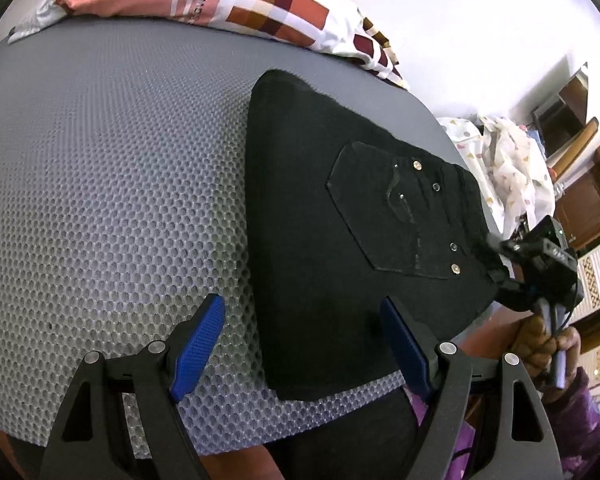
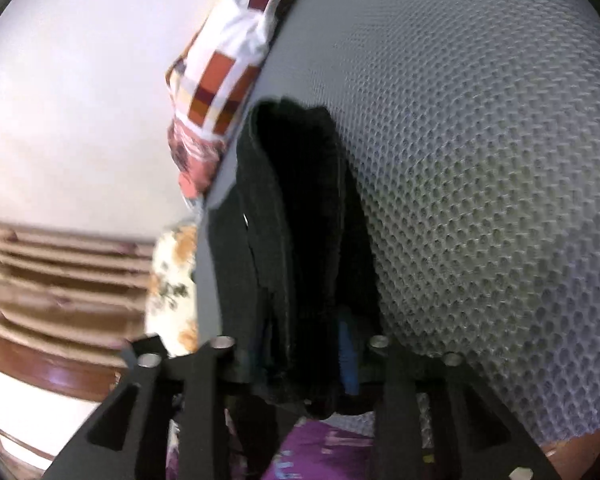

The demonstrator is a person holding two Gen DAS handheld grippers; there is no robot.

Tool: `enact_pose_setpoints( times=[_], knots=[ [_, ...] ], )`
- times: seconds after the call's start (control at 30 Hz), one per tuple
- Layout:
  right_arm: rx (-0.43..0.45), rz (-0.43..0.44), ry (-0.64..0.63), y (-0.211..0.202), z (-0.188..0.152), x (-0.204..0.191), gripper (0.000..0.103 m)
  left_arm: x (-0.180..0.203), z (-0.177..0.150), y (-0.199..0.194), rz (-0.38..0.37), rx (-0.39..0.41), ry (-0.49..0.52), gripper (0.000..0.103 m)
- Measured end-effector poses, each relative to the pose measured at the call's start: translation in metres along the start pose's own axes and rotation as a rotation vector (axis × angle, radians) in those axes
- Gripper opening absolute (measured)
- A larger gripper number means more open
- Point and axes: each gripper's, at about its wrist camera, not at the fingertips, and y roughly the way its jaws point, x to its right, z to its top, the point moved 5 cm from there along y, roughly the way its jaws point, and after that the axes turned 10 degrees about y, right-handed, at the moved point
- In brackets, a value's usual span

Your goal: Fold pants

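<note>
Mesh surface (image 1: 112,184): grey honeycomb padding fills the left wrist view, spreading ahead of and to the left of the left tongs (image 1: 300,344). Left tongs: blue pads (image 1: 198,344) stand wide apart, empty, hovering at the near edge. Black pants (image 1: 340,216), folded into a flat wedge, lie on the mesh ahead of the tongs and to their right, back pocket and metal rivets facing up; the near corner lies between the pads without touching them. Patterned bedding (image 1: 260,4), pink, white and brown checks, is heaped along the far edge. White wall beyond. Pale printed cloth (image 1: 504,160) and brown wooden furniture (image 1: 580,200) stand off to the far right. Right tongs (image 1: 496,260) reach the right edge of the pants; a hand (image 1: 544,344) grips the handle below.

Right wrist view, blurred: right tongs (image 2: 300,360) straddle the bunched edge of the pants (image 2: 296,216), and the fabric fills the gap between the fingers; whether the pads press on it cannot be told. Mesh (image 2: 480,160) spreads to the right of these tongs; checked bedding (image 2: 220,80) lies far ahead; brown wooden slats (image 2: 60,280) and floral cloth (image 2: 172,280) sit to the left.
</note>
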Motion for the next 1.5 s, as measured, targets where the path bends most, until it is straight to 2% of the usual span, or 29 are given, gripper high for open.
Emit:
enact_pose_setpoints(
  times=[0.03, 0.1, 0.3, 0.33, 0.37, 0.5, 0.6, 0.63, 0.67, 0.73, 0.77, 0.83, 0.87, 0.9, 0.93, 0.97, 1.0, 1.03, 1.07, 1.1, 1.13, 1.27, 1.3, 1.33, 1.37, 1.43, 1.5],
  knots=[
    [0.016, -0.001, 0.008, -0.007, 0.001, 0.000, 0.045, 0.001, 0.002, -0.002, 0.002, 0.007, 0.005, 0.080],
    [0.038, -0.011, 0.000, -0.024, -0.005, -0.002, 0.046, 0.001, 0.005, -0.006, 0.001, 0.025, 0.009, 0.080],
    [0.007, -0.066, -0.052, -0.029, -0.038, -0.010, 0.044, -0.005, 0.002, -0.006, -0.010, 0.021, -0.011, 0.080],
    [0.016, -0.085, -0.075, -0.026, -0.039, -0.013, 0.034, -0.005, 0.000, -0.005, -0.008, 0.017, -0.012, 0.080],
    [0.037, -0.131, -0.114, -0.022, -0.039, -0.017, 0.015, -0.004, -0.001, -0.005, -0.005, 0.012, -0.012, 0.080],
    [0.073, -0.122, -0.134, -0.025, -0.041, -0.028, 0.014, -0.001, 0.001, -0.010, 0.004, 0.025, 0.004, 0.080],
    [0.064, -0.036, -0.114, -0.029, -0.049, -0.040, 0.013, 0.001, 0.005, -0.016, 0.013, 0.045, 0.016, 0.080],
    [0.056, -0.019, -0.108, -0.029, -0.052, -0.042, 0.007, 0.001, 0.005, -0.017, 0.013, 0.048, 0.015, 0.080],
    [0.042, -0.017, -0.103, -0.026, -0.056, -0.039, 0.001, 0.001, 0.006, -0.017, 0.013, 0.050, 0.016, 0.080],
    [0.027, -0.101, -0.075, -0.015, -0.057, -0.014, 0.003, 0.001, 0.004, -0.015, 0.016, 0.045, 0.022, 0.080],
    [0.019, -0.107, -0.021, -0.010, -0.054, 0.002, 0.000, 0.001, 0.003, -0.012, 0.019, 0.035, 0.024, 0.080],
    [0.001, -0.029, 0.065, -0.009, -0.050, 0.020, 0.000, 0.002, 0.002, -0.008, 0.018, 0.017, 0.023, 0.080],
    [-0.002, -0.034, 0.038, -0.010, -0.050, 0.016, 0.000, 0.003, 0.001, -0.008, 0.017, 0.016, 0.024, 0.080],
    [-0.005, -0.038, 0.009, -0.011, -0.051, 0.010, 0.001, 0.003, 0.000, -0.008, 0.019, 0.018, 0.028, 0.080],
    [-0.013, -0.026, -0.007, -0.014, -0.053, 0.004, 0.009, 0.004, 0.001, -0.008, 0.022, 0.019, 0.032, 0.080],
    [-0.006, -0.026, -0.030, -0.018, -0.052, -0.005, 0.009, 0.005, 0.002, -0.009, 0.027, 0.021, 0.038, 0.080],
    [0.015, -0.051, -0.055, -0.022, -0.051, -0.010, 0.009, 0.005, 0.003, -0.009, 0.032, 0.024, 0.044, 0.080],
    [0.042, -0.084, -0.086, -0.026, -0.048, -0.015, 0.015, 0.006, 0.005, -0.011, 0.044, 0.032, 0.053, 0.080],
    [0.066, -0.112, -0.117, -0.029, -0.046, -0.021, 0.030, 0.007, 0.006, -0.012, 0.055, 0.038, 0.059, 0.080],
    [0.080, -0.132, -0.135, -0.030, -0.042, -0.025, 0.040, 0.008, 0.007, -0.013, 0.069, 0.043, 0.067, 0.080],
    [0.089, -0.143, -0.137, -0.031, -0.040, -0.026, 0.057, 0.008, 0.008, -0.014, 0.081, 0.047, 0.075, 0.080],
    [0.095, -0.166, -0.145, -0.018, -0.029, -0.028, 0.059, 0.005, 0.007, -0.013, 0.128, 0.042, 0.095, 0.080],
    [0.089, -0.181, -0.158, -0.014, -0.029, -0.028, 0.058, 0.004, 0.007, -0.012, 0.139, 0.038, 0.098, 0.080],
    [0.076, -0.187, -0.164, -0.009, -0.029, -0.028, 0.046, 0.004, 0.006, -0.012, 0.147, 0.036, 0.100, 0.080],
    [0.048, -0.200, -0.171, -0.002, -0.031, -0.028, 0.030, 0.003, 0.006, -0.012, 0.160, 0.035, 0.105, 0.080],
    [0.051, -0.236, -0.205, 0.002, -0.034, -0.030, 0.024, 0.003, 0.007, -0.012, 0.184, 0.036, 0.119, 0.080],
    [0.052, -0.208, -0.199, -0.002, -0.036, -0.033, 0.020, 0.004, 0.007, -0.013, 0.204, 0.040, 0.135, 0.080]
  ],
)
